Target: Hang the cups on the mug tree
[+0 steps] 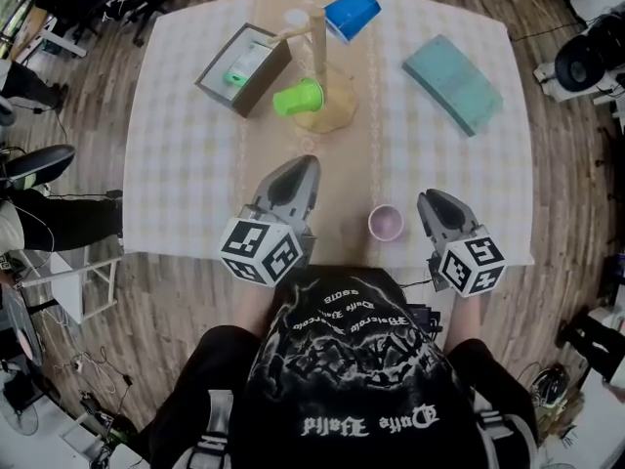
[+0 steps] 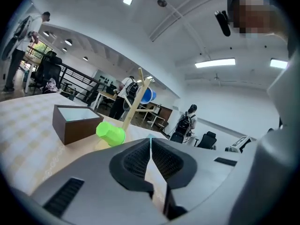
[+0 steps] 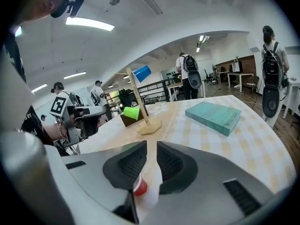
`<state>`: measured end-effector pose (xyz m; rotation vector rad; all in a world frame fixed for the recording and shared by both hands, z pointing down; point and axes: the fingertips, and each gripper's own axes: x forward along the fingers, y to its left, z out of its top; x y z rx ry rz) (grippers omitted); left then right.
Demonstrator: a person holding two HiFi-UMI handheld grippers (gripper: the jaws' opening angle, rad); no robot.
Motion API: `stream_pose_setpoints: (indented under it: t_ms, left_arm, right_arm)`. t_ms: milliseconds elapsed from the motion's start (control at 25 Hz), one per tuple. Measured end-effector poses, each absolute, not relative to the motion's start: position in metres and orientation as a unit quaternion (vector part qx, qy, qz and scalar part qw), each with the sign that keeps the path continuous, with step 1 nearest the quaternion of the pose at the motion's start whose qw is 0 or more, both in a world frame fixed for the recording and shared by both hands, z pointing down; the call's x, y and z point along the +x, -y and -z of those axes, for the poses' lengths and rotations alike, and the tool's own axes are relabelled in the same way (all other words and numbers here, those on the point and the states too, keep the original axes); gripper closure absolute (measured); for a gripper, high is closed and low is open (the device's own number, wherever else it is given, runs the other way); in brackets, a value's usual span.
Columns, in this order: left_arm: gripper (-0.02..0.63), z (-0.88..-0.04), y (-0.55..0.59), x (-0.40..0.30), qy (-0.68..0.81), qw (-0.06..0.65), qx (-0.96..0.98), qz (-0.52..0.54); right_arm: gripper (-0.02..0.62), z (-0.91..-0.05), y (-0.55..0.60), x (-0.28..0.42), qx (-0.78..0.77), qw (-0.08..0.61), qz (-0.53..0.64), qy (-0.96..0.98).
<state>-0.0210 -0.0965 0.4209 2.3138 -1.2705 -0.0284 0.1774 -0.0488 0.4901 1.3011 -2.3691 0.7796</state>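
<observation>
The wooden mug tree (image 1: 318, 42) stands at the far middle of the table. A blue cup (image 1: 352, 14) hangs from an upper peg and a green cup (image 1: 299, 98) from a lower one. A pink cup (image 1: 385, 223) stands upright on the cloth near the front edge, between my two grippers. My left gripper (image 1: 305, 164) is to its left, lifted off the table, shut and empty. My right gripper (image 1: 427, 198) is just right of the pink cup, open, with nothing between its pads. The right gripper view shows the cup (image 3: 139, 187) low under the jaws and the tree (image 3: 136, 95) ahead.
A brown open box (image 1: 244, 66) sits left of the tree, and a teal book (image 1: 452, 83) lies at the back right. The checked tablecloth (image 1: 195, 164) ends at the front edge by my body. People, chairs and desks stand around the table.
</observation>
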Motion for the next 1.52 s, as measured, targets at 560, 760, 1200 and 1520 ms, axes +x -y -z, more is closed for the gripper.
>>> stream_pose_setpoints:
  t_ms: [560, 760, 1200, 1520]
  left_arm:
    - [0.586, -0.460, 0.050, -0.080, 0.491, 0.302, 0.817, 0.013]
    - [0.586, -0.464, 0.045, -0.084, 0.492, 0.302, 0.817, 0.008]
    - [0.586, -0.473, 0.035, -0.092, 0.492, 0.302, 0.817, -0.006]
    - [0.586, -0.478, 0.036, -0.101, 0.497, 0.306, 0.812, -0.009]
  right_arm:
    - [0.414, -0.515, -0.044, 0.077, 0.271, 0.308, -0.276, 0.869]
    - [0.414, -0.535, -0.047, 0.073, 0.285, 0.375, -0.233, 0.851]
    - [0.463, -0.554, -0.040, 0.070, 0.293, 0.455, -0.167, 0.825]
    - [0.557, -0.562, -0.037, 0.074, 0.308, 0.477, -0.167, 0.806]
